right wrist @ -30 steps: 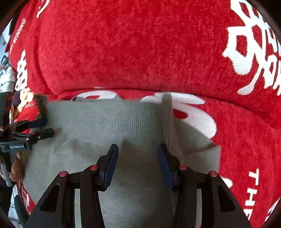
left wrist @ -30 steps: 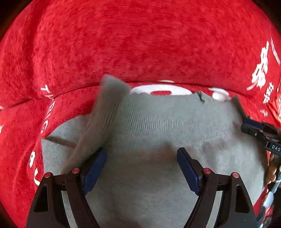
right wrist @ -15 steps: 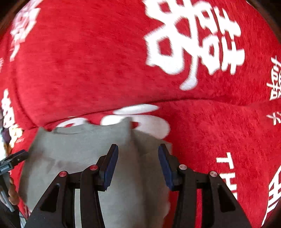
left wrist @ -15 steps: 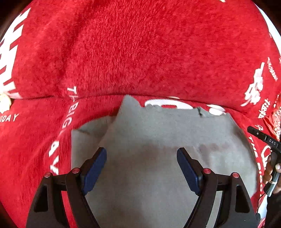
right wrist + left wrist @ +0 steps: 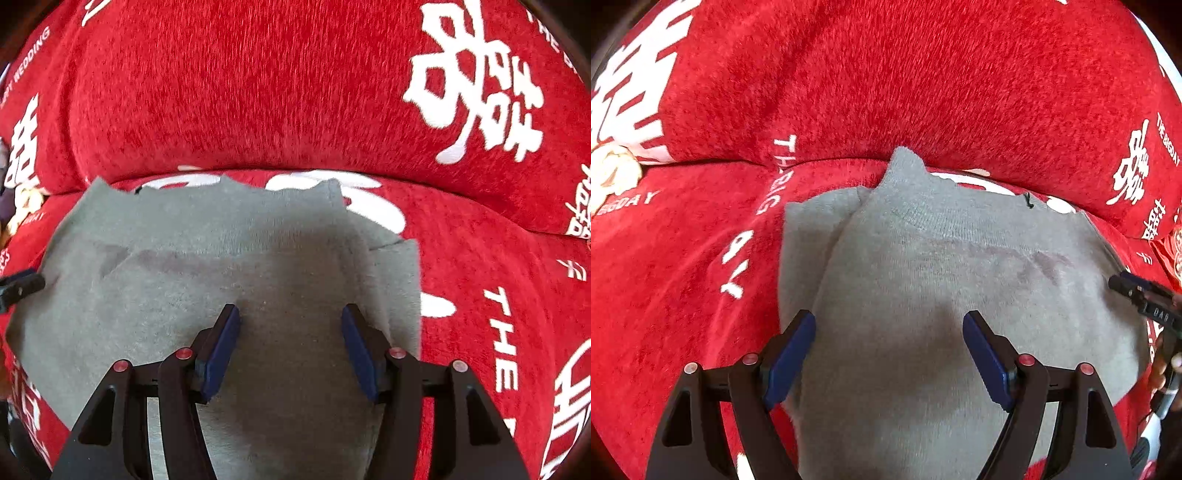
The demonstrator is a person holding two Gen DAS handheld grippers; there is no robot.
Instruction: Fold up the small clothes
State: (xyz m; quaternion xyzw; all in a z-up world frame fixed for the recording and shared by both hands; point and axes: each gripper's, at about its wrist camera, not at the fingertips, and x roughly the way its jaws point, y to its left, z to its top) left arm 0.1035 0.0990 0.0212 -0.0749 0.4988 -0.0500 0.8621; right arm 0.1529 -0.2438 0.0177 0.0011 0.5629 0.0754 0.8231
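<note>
Grey knit garment (image 5: 923,295), sides folded in, on red cover (image 5: 849,92); left gripper (image 5: 889,354) wide, empty; right gripper (image 5: 291,347) opening, nothing gripped; both angled down.

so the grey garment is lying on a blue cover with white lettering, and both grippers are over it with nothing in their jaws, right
Not quite: the cover is red, not blue, as both wrist views show. The rest holds: the grey garment lies on it, the left gripper is open above it, and the right gripper, jaws opening, grips nothing.
</note>
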